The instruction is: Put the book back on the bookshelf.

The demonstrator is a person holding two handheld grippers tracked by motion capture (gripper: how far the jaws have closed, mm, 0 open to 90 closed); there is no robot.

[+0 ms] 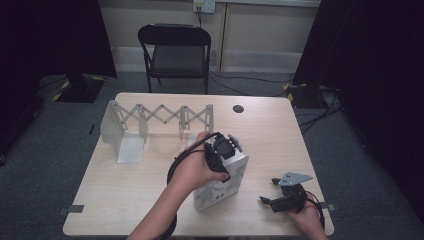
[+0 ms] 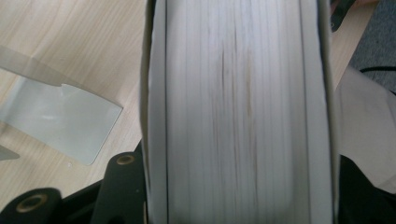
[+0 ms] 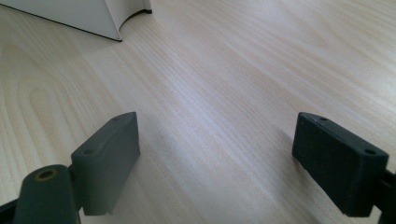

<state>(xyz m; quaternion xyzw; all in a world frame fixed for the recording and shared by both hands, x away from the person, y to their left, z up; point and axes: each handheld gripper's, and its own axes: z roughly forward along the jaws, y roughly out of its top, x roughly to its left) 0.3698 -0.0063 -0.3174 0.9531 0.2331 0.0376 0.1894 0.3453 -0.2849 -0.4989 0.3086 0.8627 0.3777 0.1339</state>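
A thick book [image 1: 220, 184] with a pale mottled cover stands upright on the wooden table [image 1: 270, 135], near the front middle. My left gripper [image 1: 222, 150] comes down on its top and is shut on it. In the left gripper view the book's page edge [image 2: 238, 112] sits between the black fingers [image 2: 123, 184]. My right gripper [image 1: 269, 191] rests low at the front right, open, with bare wood between its jaws [image 3: 229, 158]. A corner of the book [image 3: 84, 14] shows at the top left of that view.
A grey expanding book rack [image 1: 160, 117] with a flat base plate [image 1: 131, 147] stands at the table's back left; that plate [image 2: 60, 116] lies beside the book. A black chair [image 1: 175, 50] stands beyond the table. A dark cable hole [image 1: 238, 108] is near the far edge.
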